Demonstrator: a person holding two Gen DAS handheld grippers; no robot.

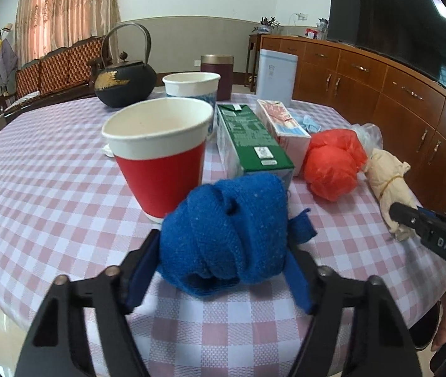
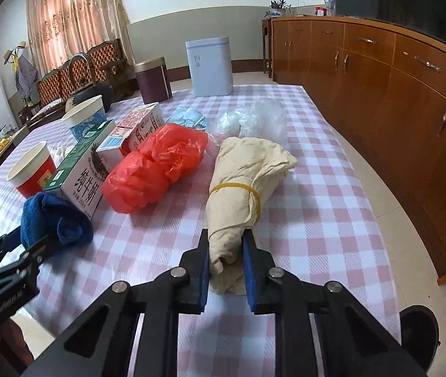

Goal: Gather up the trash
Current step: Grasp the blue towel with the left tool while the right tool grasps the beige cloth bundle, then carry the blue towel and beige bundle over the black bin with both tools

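Squeezing in now, the left claw [image 1: 223,251] has its pads on either flank of the blue rag [image 1: 226,229], which sits balled on the table [image 1: 50,188] right at the near edge; looks clamped, or very nearly so. Over on the right, the right claw [image 2: 225,251] pinches the near end of the cream bundle [image 2: 241,188], whose long axis runs straight away from the claw, a yellow band [image 2: 238,188] round its middle. Beyond the rag stand the red cup [image 1: 160,163] and green carton [image 1: 251,138]; between the two claws lies the orange bag [image 2: 157,169]. Both grips look ready to lift, I'd say. A dark bin [image 2: 417,330] shows on the floor, low right, nearer the right claw.
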